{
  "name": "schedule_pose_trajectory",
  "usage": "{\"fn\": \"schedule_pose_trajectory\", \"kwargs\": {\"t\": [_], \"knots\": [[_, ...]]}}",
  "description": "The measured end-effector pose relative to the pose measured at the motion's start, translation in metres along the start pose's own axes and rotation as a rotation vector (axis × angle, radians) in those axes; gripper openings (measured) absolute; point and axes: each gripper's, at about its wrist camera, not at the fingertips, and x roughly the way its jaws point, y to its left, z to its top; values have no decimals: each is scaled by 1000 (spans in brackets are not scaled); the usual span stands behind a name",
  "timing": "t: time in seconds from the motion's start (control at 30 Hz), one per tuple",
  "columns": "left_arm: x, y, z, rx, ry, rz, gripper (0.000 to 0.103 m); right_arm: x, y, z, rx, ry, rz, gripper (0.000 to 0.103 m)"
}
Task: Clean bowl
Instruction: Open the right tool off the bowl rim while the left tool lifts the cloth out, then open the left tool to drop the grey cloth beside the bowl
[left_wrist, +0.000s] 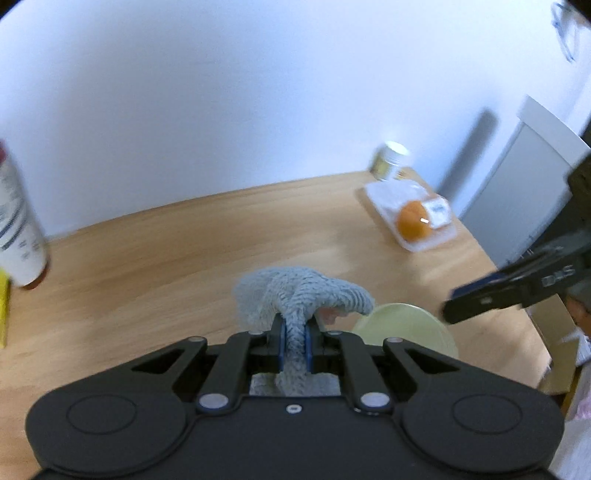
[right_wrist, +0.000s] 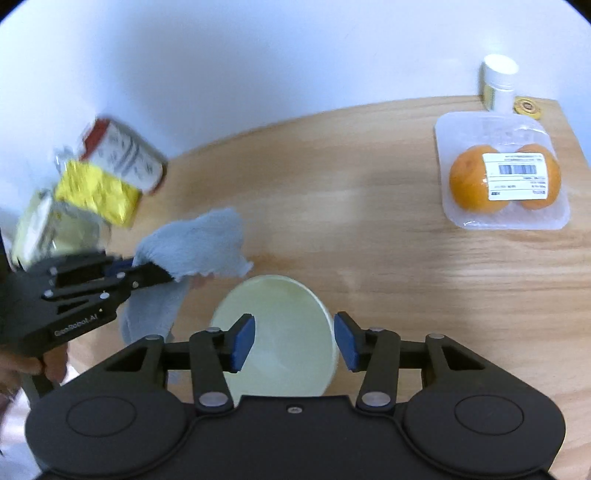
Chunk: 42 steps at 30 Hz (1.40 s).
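Observation:
A pale green bowl (right_wrist: 280, 332) sits on the wooden table (right_wrist: 351, 221); it also shows in the left wrist view (left_wrist: 402, 325). My left gripper (left_wrist: 294, 347) is shut on a grey-blue cloth (left_wrist: 299, 295) and holds it just left of the bowl; it also shows in the right wrist view (right_wrist: 162, 275) with the cloth (right_wrist: 199, 243). My right gripper (right_wrist: 293, 341) is open, its blue pads either side of the bowl's near part, not touching it. Its fingers (left_wrist: 491, 295) show from the right in the left wrist view.
A plastic tray of oranges (right_wrist: 502, 177), a white-capped jar (right_wrist: 498, 85) and a gold lid (right_wrist: 528, 107) stand at the far right. A white and red can (right_wrist: 125, 155), a yellow packet (right_wrist: 96, 192) and a glass jar (right_wrist: 51, 229) crowd the left.

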Motion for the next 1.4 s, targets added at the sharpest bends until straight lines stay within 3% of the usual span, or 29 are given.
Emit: {"fn": "schedule_pose_trajectory", "kwargs": {"t": [0.1, 0.23, 0.37, 0.47, 0.53, 0.6, 0.67, 0.77, 0.9, 0.97, 1.1, 1.17, 1.3, 1.4], "knots": [[5, 14, -5, -46, 17, 87, 9, -4, 1, -1, 26, -31, -10, 53], [19, 28, -17, -104, 49, 181, 9, -4, 2, -3, 37, -66, -108, 53], [37, 31, -24, -130, 69, 214, 9, -5, -2, -9, 79, -115, -227, 55], [45, 29, -28, -136, 70, 216, 10, -3, -1, -13, 82, -124, -239, 58], [55, 28, -32, -143, 77, 227, 11, 0, -1, -18, 83, -110, -258, 68], [60, 27, -35, -158, 82, 225, 17, 1, -2, -21, 91, -117, -269, 69], [64, 26, -36, -163, 85, 228, 34, 2, -3, -25, 102, -125, -273, 69], [69, 24, -39, -148, 96, 231, 41, 4, -3, -29, 108, -130, -280, 71], [71, 24, -41, -152, 106, 231, 60, 5, 3, -34, 64, -128, -311, 83], [71, 24, -41, -147, 111, 233, 76, 9, 5, -36, 54, -111, -327, 88], [69, 23, -44, -141, 124, 228, 86, 15, 9, -40, 56, -91, -336, 98], [68, 24, -45, -147, 139, 213, 102, 17, 9, -42, 73, -68, -305, 103], [60, 24, -45, -155, 132, 198, 103, 20, 17, -48, 59, -31, -243, 103], [51, 23, -46, -137, 129, 196, 103, 21, 26, -54, 36, -31, -278, 103]]}}
